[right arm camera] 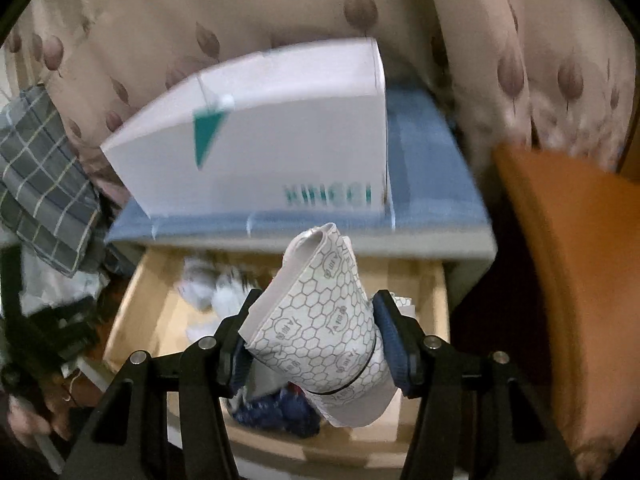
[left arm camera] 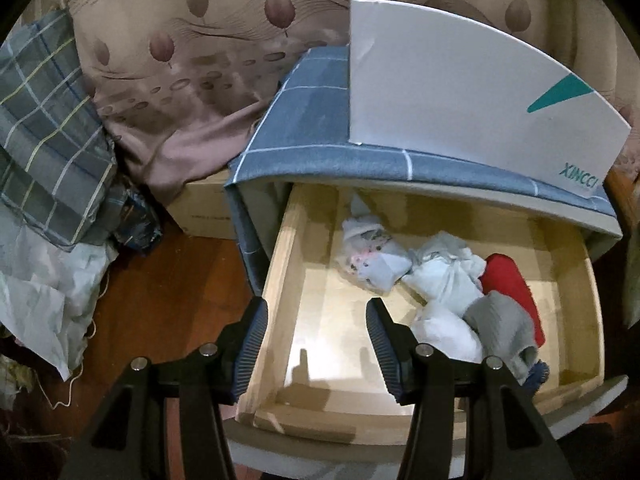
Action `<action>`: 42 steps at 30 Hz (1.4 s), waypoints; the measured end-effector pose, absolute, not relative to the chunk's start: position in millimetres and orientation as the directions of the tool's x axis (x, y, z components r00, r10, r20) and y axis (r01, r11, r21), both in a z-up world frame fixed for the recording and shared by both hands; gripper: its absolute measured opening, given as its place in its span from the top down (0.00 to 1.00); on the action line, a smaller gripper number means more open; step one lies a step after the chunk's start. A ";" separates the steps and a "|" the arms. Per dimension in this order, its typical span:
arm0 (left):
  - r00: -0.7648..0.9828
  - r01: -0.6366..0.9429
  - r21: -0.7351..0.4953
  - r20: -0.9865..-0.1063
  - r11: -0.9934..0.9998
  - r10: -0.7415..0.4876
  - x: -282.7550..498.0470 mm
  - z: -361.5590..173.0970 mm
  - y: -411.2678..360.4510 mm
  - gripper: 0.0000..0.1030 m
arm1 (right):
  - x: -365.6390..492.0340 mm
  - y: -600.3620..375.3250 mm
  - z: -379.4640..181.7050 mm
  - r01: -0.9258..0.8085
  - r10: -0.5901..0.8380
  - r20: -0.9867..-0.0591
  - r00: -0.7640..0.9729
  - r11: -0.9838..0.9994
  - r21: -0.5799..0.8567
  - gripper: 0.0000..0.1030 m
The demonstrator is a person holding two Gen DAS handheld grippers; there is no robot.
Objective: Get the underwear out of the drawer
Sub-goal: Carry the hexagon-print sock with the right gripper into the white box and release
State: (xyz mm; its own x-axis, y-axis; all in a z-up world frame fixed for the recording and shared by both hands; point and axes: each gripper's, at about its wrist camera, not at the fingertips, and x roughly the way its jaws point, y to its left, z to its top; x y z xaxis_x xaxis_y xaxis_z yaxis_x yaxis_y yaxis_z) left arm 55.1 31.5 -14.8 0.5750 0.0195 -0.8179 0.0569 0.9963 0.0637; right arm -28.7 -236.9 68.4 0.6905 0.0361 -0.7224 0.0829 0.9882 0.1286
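Observation:
The wooden drawer [left arm camera: 288,264] stands pulled out of a cabinet draped in blue checked cloth [left arm camera: 316,120]. Inside lie several rolled garments: a white printed one [left arm camera: 372,260], white ones [left arm camera: 444,276], a grey one [left arm camera: 500,324] and a red one [left arm camera: 512,284]. My left gripper [left arm camera: 316,344] is open and empty above the drawer's front left part. My right gripper [right arm camera: 314,344] is shut on a rolled white underwear with a grey hexagon print [right arm camera: 320,316], held above the drawer [right arm camera: 132,320]. A dark blue garment [right arm camera: 276,412] lies below it.
A white XINCCI box [left arm camera: 460,92] sits on the cabinet top. A cardboard box [left arm camera: 204,208] and crumpled checked cloth [left arm camera: 48,140] lie left on the wooden floor [left arm camera: 168,288]. An orange surface [right arm camera: 568,280] is at the right. A leaf-print curtain [left arm camera: 200,40] hangs behind.

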 end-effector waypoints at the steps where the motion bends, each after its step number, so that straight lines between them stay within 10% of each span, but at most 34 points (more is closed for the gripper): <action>1: 0.571 0.055 0.066 -0.821 0.996 0.023 56.6 -16.1 31.6 0.49 | -27.2 -237.4 77.3 0.079 0.034 -0.710 0.703 0.989 0.125 0.49; 15: 0.561 0.022 0.016 -0.828 1.000 0.001 57.3 -21.8 40.8 0.49 | 52.4 -237.2 193.4 0.024 0.015 -0.624 0.781 0.998 0.054 0.49; 42: 0.563 0.022 -0.030 -0.825 0.999 -0.037 58.0 -20.8 46.1 0.49 | 176.0 -207.5 112.3 0.020 0.007 -0.849 0.528 1.000 0.021 0.52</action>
